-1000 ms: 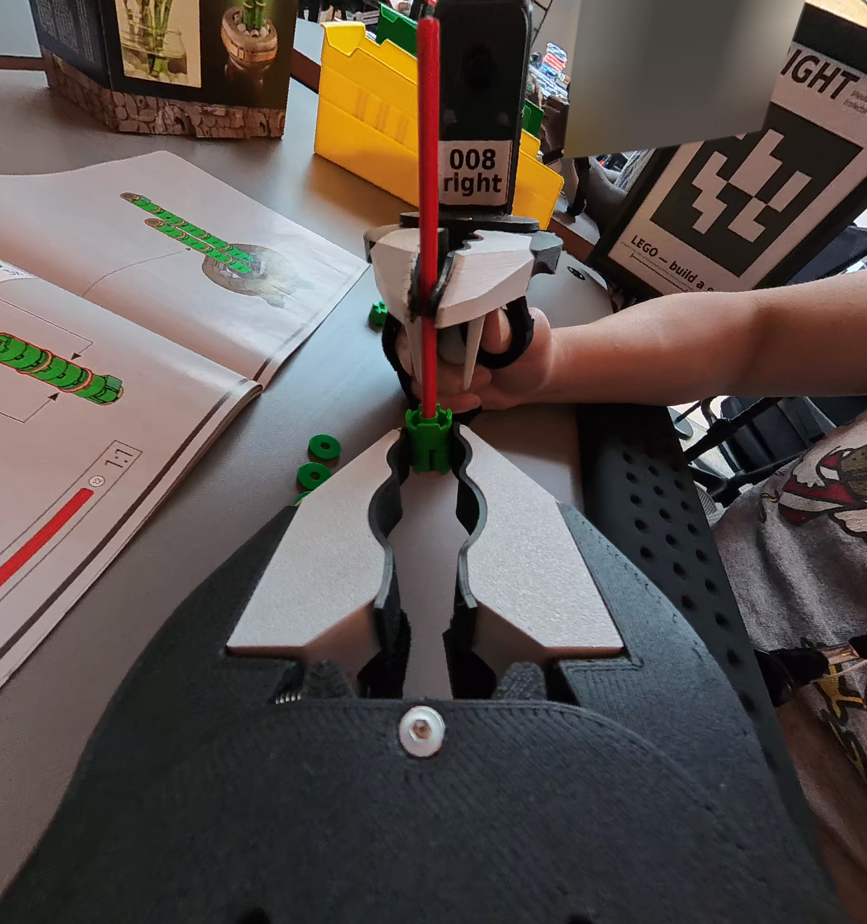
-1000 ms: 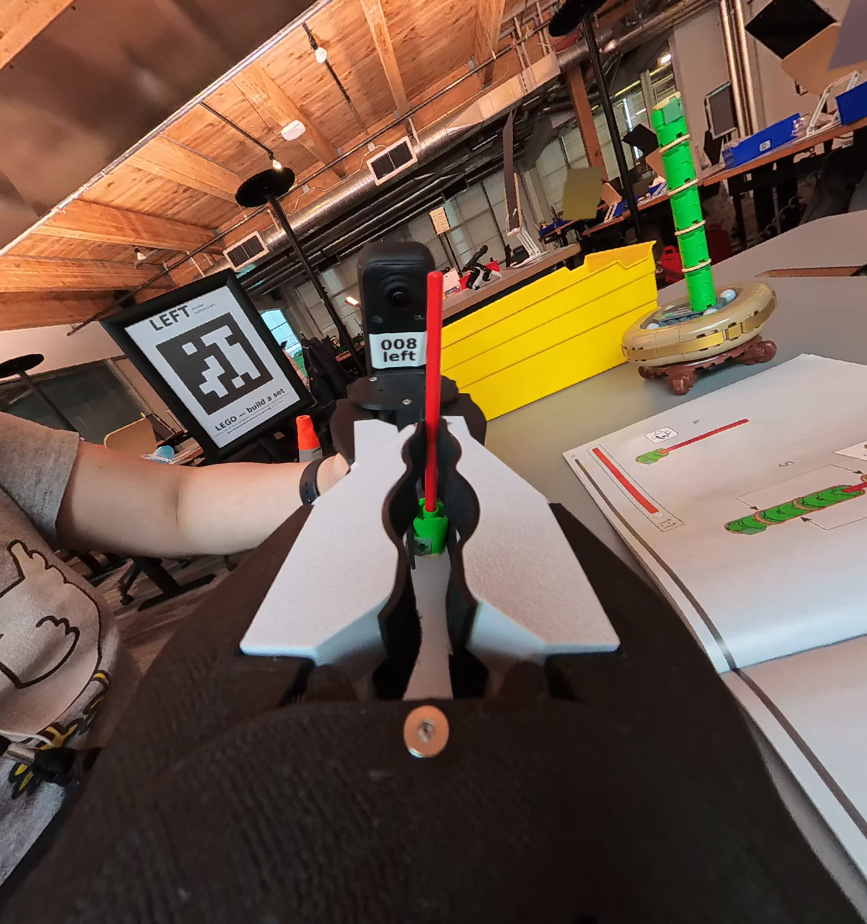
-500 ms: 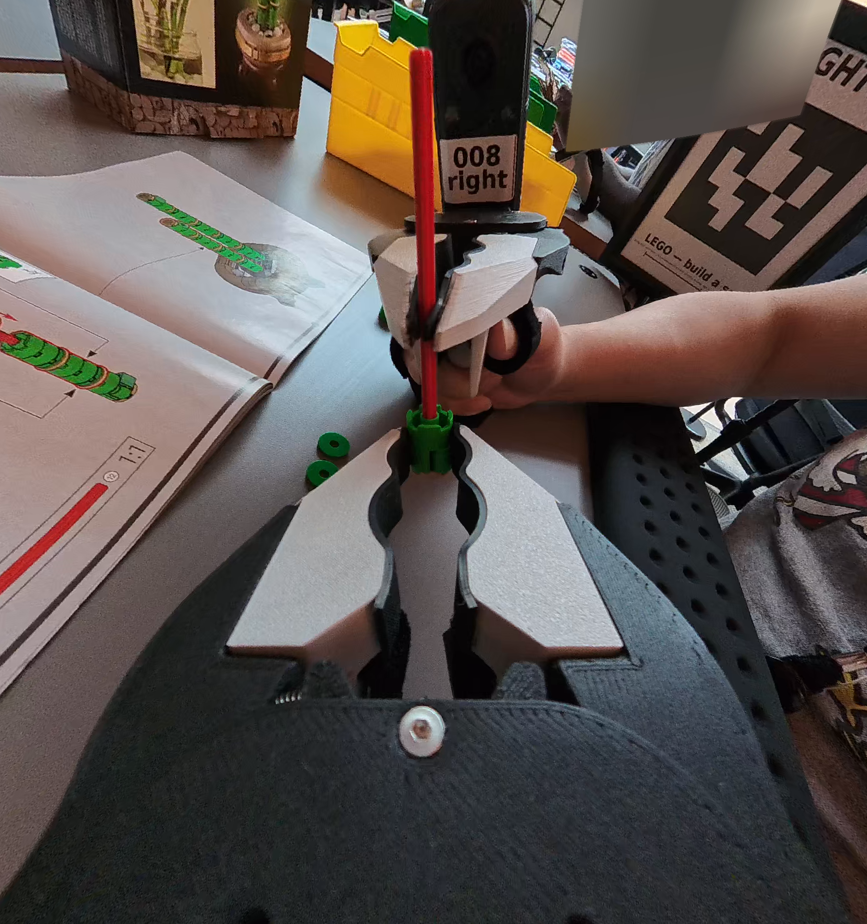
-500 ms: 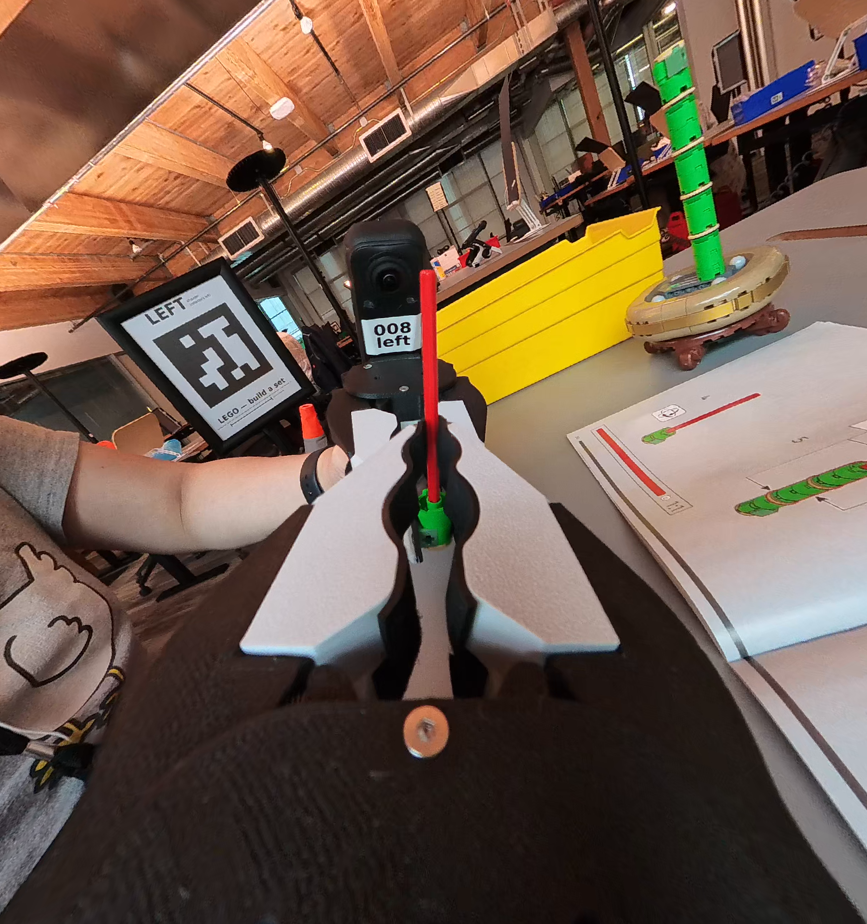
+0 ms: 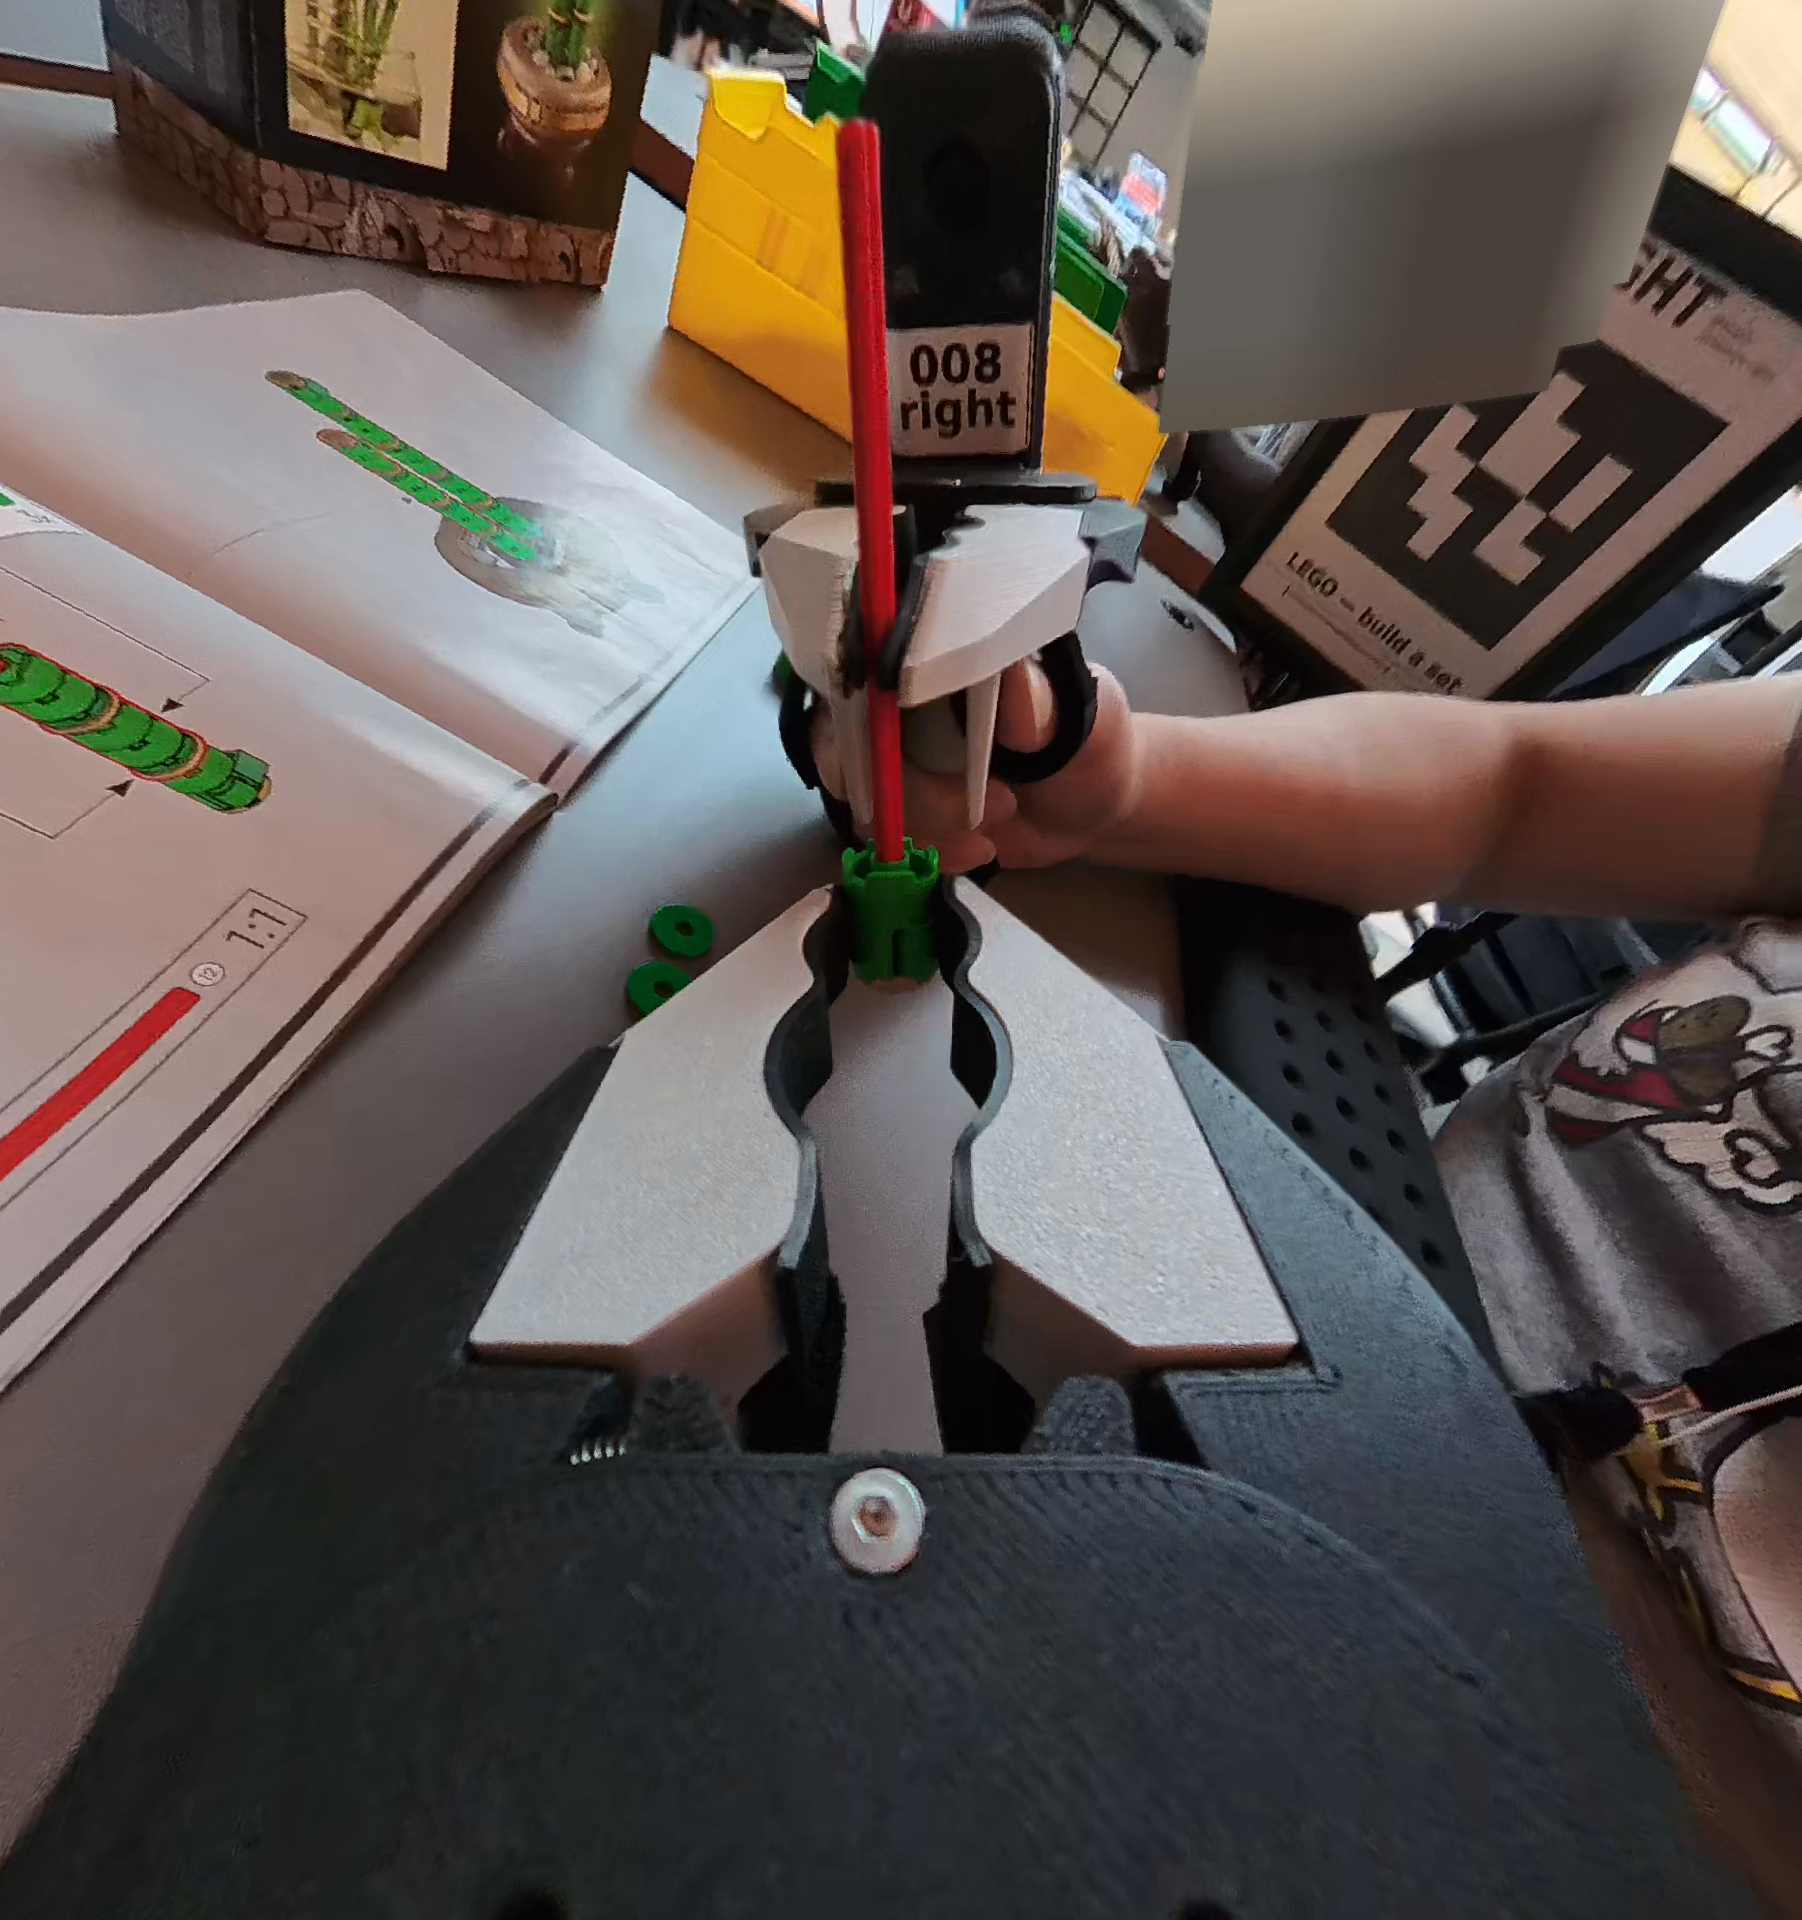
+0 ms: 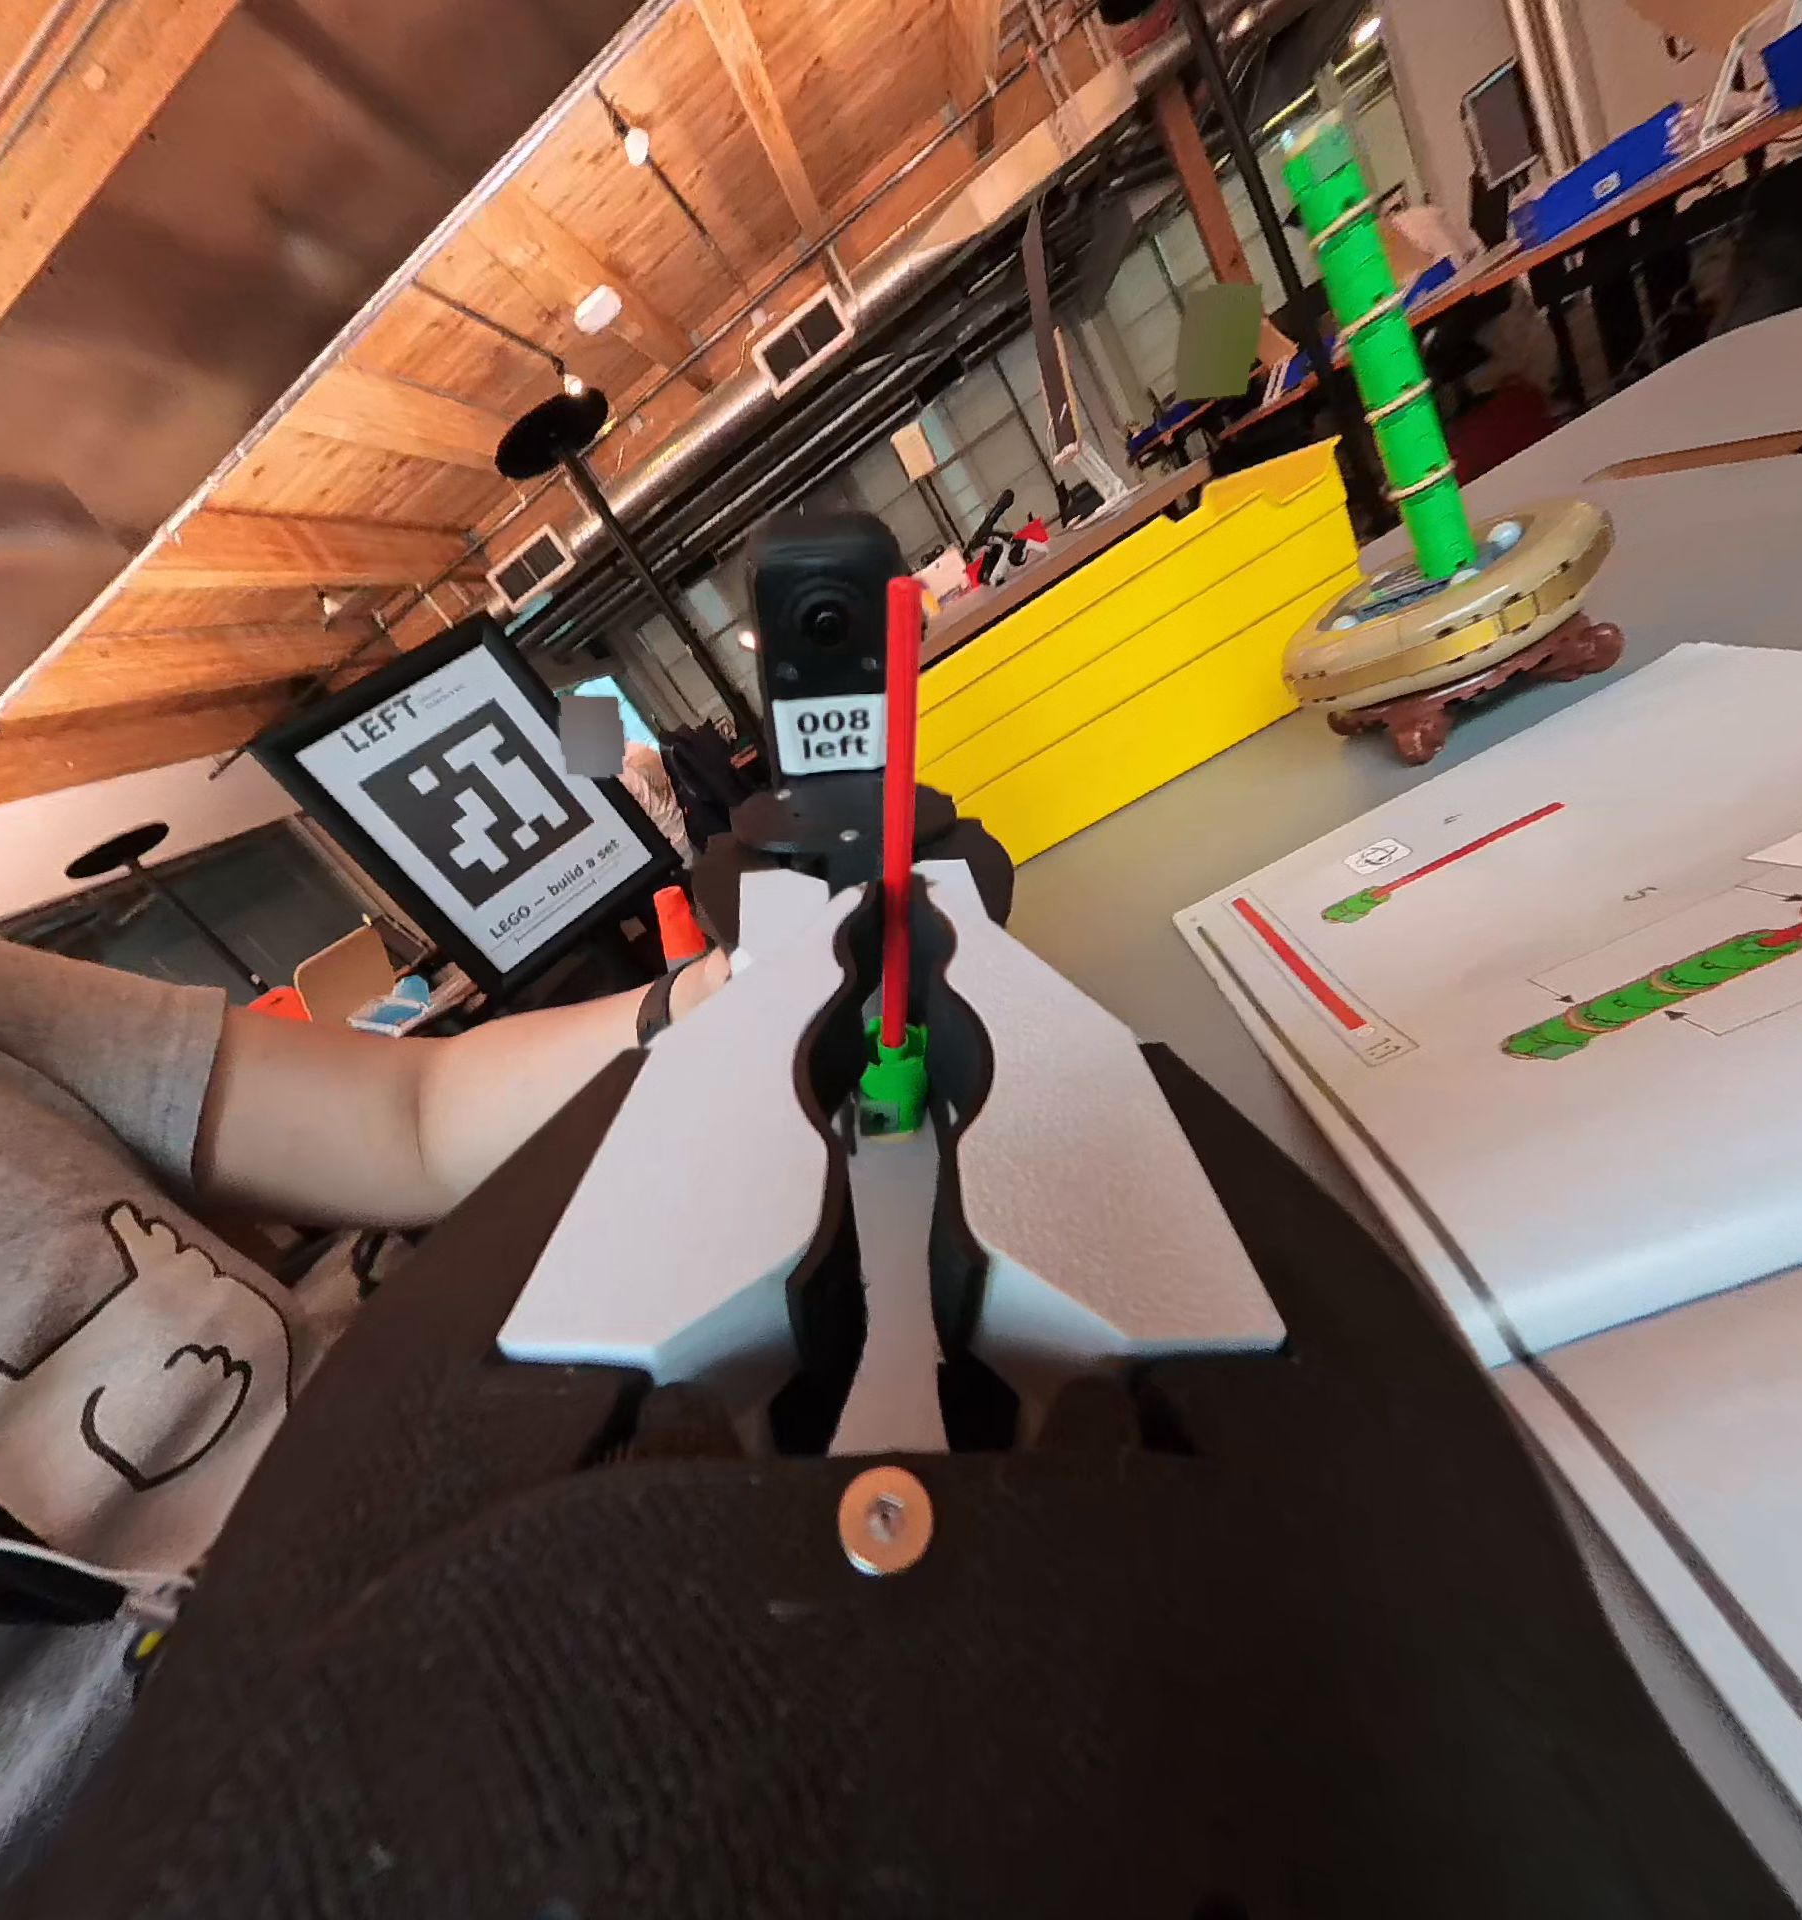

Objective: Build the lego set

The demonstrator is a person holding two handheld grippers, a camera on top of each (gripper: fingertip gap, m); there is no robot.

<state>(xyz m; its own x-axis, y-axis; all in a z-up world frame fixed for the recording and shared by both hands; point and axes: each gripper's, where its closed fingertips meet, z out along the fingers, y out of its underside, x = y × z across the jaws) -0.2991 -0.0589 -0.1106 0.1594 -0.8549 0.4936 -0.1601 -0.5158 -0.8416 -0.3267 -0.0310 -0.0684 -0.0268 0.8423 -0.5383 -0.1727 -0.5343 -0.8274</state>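
Observation:
A thin red axle (image 5: 869, 436) stands upright with its lower end in a small green piece (image 5: 889, 914). My left gripper (image 5: 889, 906) is shut on the green piece at its fingertips. My right gripper (image 5: 876, 665) faces it from above and is shut on the axle's middle. In the right wrist view the right gripper (image 6: 892, 904) clamps the axle (image 6: 899, 790), and the green piece (image 6: 892, 1081) shows below between its fingers. The left gripper's fingers are hidden behind them.
Two green rings (image 5: 668, 951) lie on the table left of my left fingers. An open instruction booklet (image 5: 305, 623) covers the left. A yellow bin (image 5: 772, 270), the set's box (image 5: 377, 125) and a built green stalk on a tan base (image 6: 1437, 623) stand farther off. The left gripper's tips are roughly 5 cm from the right gripper's.
Both grippers keep their holds. The joined axle and green piece have shifted slightly, with the axle's top now leaning a little left in the left wrist view. The right wrist view has rolled.

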